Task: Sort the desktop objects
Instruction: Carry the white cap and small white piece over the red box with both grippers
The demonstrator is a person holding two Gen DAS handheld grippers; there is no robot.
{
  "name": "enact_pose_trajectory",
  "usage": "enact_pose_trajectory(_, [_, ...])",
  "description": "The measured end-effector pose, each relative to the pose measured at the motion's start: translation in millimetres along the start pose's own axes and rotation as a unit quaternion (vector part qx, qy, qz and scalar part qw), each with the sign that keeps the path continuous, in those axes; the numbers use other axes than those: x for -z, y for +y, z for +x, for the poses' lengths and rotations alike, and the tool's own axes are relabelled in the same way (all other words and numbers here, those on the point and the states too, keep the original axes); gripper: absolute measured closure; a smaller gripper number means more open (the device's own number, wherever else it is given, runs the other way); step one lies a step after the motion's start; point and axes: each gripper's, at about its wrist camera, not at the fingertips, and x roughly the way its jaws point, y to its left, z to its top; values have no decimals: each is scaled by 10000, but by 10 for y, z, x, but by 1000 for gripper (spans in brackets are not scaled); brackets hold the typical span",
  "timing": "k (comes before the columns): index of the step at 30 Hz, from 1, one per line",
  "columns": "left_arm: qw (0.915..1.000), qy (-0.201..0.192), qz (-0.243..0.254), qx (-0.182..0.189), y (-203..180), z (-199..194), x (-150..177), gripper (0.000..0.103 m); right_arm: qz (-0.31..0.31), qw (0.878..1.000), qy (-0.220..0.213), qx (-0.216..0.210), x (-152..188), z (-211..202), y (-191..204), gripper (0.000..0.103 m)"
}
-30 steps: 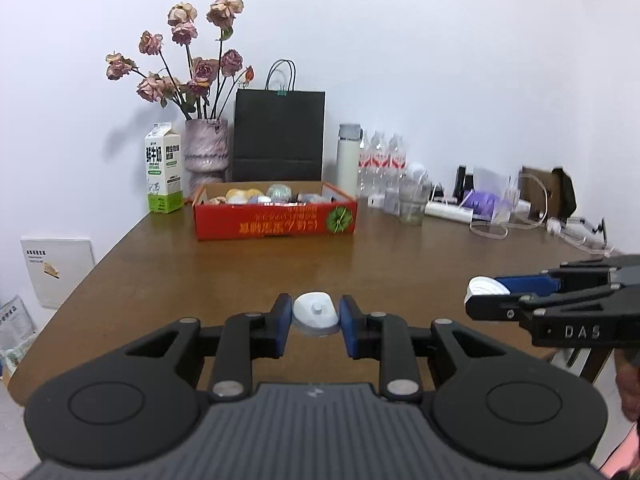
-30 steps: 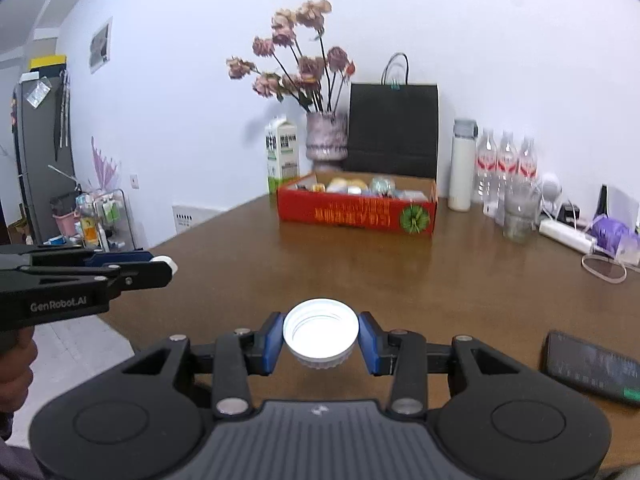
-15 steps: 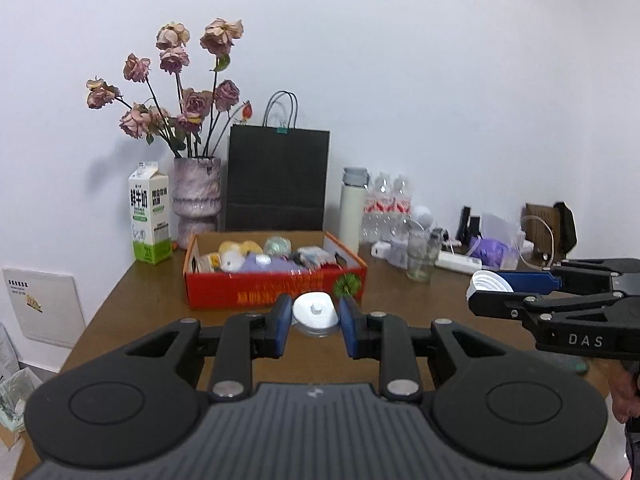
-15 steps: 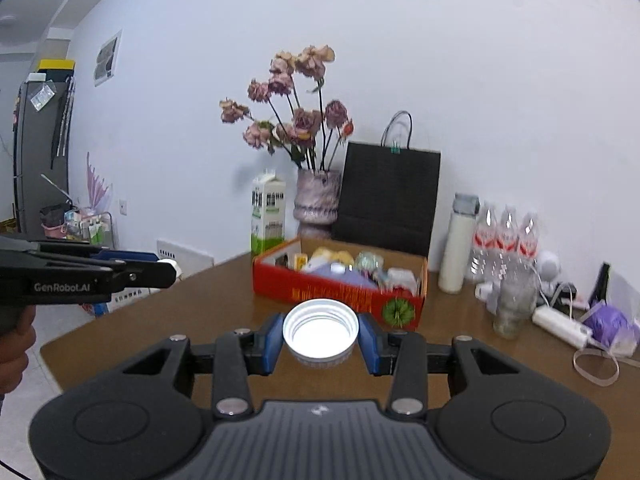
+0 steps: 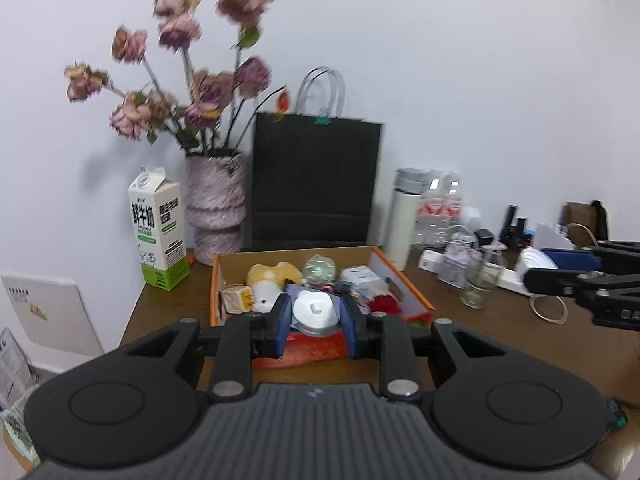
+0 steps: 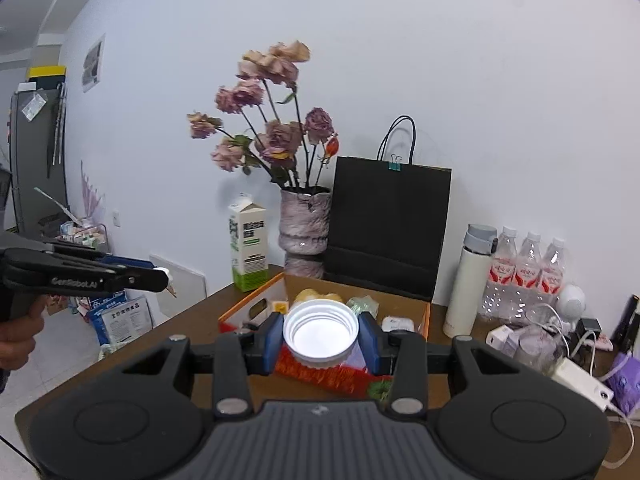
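At nine o'clock of the box stands a milk carton [image 5: 159, 232], then a vase of dried roses [image 5: 215, 208]. The left gripper [image 5: 316, 322] clamps a small white knobbed lid [image 5: 315, 311] above the red cardboard box [image 5: 404, 284]. The right gripper [image 6: 321, 340] clamps a white threaded cap [image 6: 321, 334], open side up, above that box's near wall, with water bottles [image 6: 528, 272] at two o'clock.

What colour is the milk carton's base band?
Green, on the milk carton; clearest in the left wrist view.
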Motion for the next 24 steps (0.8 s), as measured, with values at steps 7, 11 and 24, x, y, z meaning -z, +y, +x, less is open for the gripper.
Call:
enact_pose_trajectory(7, [9982,541,-165,-211,270,760,-472,75,154,9992,377,5,-445,697,-352,64])
enact_pose_trajectory(11, [9949,929,-253,-292,394,1246,-616,76,308,9967,748,38,-592,1179,-508,64])
enact_pose_trajectory(24, [9860,1454,-637,-503,790,2032,-208,78,877,9777,1908,-10,-69,2557,-663,64])
